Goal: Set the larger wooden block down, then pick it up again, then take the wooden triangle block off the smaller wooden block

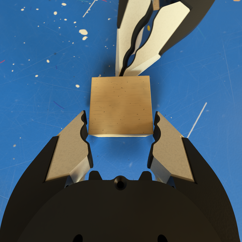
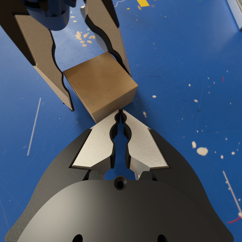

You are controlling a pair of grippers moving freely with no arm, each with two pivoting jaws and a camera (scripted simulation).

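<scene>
The block [image 1: 120, 106], a rigid, flat-faced wooden cube seen at frame centre in the left wrist view, rests on the blue table [image 1: 39, 104]; it is judged light, stiff and not fragile, with smooth faces that may slip, so it is best taken by two opposite side faces near mid-height. The left gripper [image 1: 120, 123] is held low with its fingers apart, straddling the block's two sides; contact cannot be confirmed. The right gripper [image 2: 120, 111], lower centre in its own view, is held with its fingers together and empty, tips just beside the block's near edge.
</scene>
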